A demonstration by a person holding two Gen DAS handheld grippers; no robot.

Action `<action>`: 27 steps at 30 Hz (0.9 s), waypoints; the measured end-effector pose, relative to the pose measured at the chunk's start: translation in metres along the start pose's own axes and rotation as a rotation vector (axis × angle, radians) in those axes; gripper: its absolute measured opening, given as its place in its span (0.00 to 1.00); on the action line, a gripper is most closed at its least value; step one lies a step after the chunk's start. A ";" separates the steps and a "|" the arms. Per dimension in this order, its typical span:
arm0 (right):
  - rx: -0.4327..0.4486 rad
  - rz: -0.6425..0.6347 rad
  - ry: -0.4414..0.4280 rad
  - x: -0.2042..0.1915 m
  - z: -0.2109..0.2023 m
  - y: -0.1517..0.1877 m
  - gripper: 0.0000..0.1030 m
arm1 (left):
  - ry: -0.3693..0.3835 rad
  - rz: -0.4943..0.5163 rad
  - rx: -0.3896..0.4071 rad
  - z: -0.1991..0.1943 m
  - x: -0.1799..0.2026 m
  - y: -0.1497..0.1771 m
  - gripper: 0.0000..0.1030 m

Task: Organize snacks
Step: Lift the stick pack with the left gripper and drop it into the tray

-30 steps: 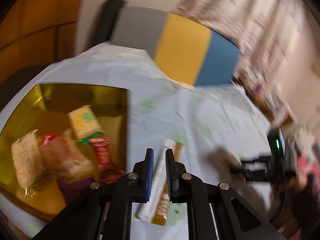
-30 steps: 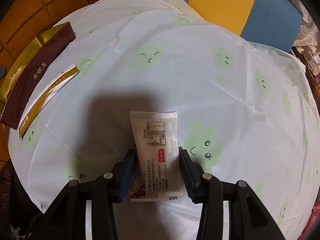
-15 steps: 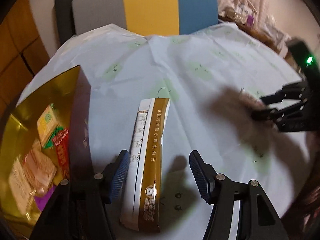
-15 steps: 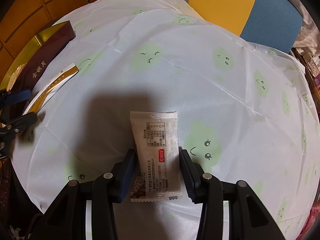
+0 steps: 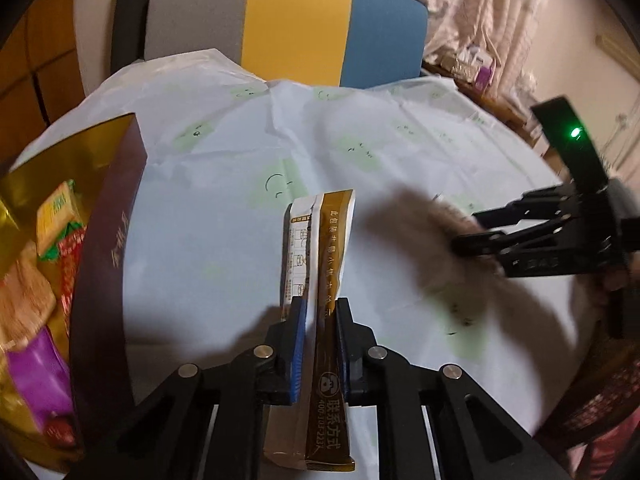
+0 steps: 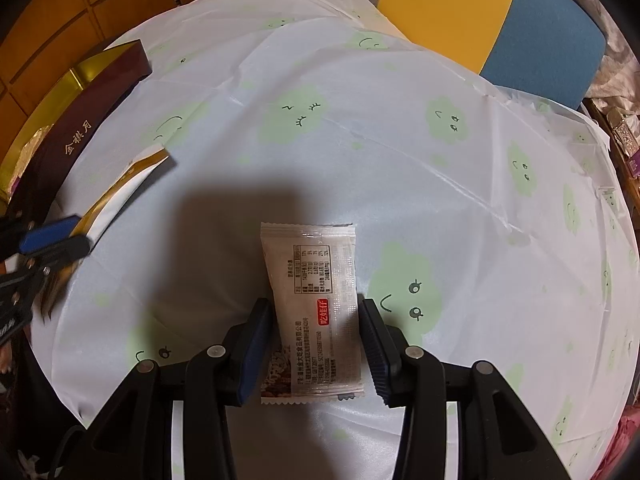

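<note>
The left gripper (image 5: 320, 312) pinches 1 long brown-and-white sachet (image 5: 324, 256) lengthwise, apparently bound for the gold-lined box (image 5: 108, 248) just beside it, where at least 4 snacks lie. The right gripper (image 6: 316, 320) straddles 1 white packet (image 6: 312, 304) flat on the tablecloth (image 6: 440, 160), jaws spread, packet unsqueezed.

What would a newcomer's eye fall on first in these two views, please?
Probably the long brown-and-white stick packet pinched upright in the left gripper, centre of the left view. Next, the white snack pouch lying flat on the cloud-print tablecloth between the right gripper fingers, and the gold-lined box of snacks at far left.
</note>
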State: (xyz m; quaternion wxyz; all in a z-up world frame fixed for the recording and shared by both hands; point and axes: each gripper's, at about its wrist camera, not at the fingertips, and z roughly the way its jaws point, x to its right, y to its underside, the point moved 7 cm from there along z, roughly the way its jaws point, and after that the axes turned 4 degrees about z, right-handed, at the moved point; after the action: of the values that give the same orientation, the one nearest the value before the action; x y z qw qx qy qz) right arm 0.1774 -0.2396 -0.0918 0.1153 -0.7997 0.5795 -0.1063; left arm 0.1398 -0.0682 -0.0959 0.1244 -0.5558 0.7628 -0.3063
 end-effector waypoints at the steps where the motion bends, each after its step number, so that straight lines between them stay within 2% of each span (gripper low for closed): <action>1: 0.000 0.000 0.000 0.000 0.000 0.000 0.44 | 0.027 -0.027 0.006 -0.003 0.000 0.000 0.13; 6: 0.001 -0.005 0.003 -0.001 0.000 0.001 0.44 | 0.074 -0.097 0.049 -0.018 -0.007 -0.008 0.13; 8: 0.004 -0.009 0.006 -0.001 0.000 0.002 0.44 | 0.101 -0.145 0.089 -0.032 -0.015 -0.015 0.13; 13: 0.007 -0.007 0.006 -0.004 -0.001 0.004 0.44 | 0.089 -0.262 0.196 -0.069 -0.054 -0.035 0.13; 18: 0.010 -0.005 0.005 -0.004 -0.002 0.005 0.44 | -0.043 -0.363 0.252 -0.095 -0.121 -0.050 0.13; 23: 0.013 -0.004 0.006 -0.003 -0.003 0.006 0.44 | -0.166 -0.481 0.222 -0.092 -0.184 -0.050 0.13; 25: 0.015 -0.003 0.008 -0.002 -0.004 0.006 0.44 | -0.227 -0.557 0.195 -0.085 -0.212 -0.046 0.14; 27: 0.017 -0.001 0.009 -0.002 -0.004 0.006 0.44 | -0.255 -0.591 0.178 -0.079 -0.229 -0.043 0.15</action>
State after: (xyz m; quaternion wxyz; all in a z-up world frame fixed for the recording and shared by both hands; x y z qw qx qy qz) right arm 0.1697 -0.2396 -0.0900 0.1194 -0.7986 0.5786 -0.1150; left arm 0.2118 0.1612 -0.0432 0.1724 -0.7738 0.5171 -0.3226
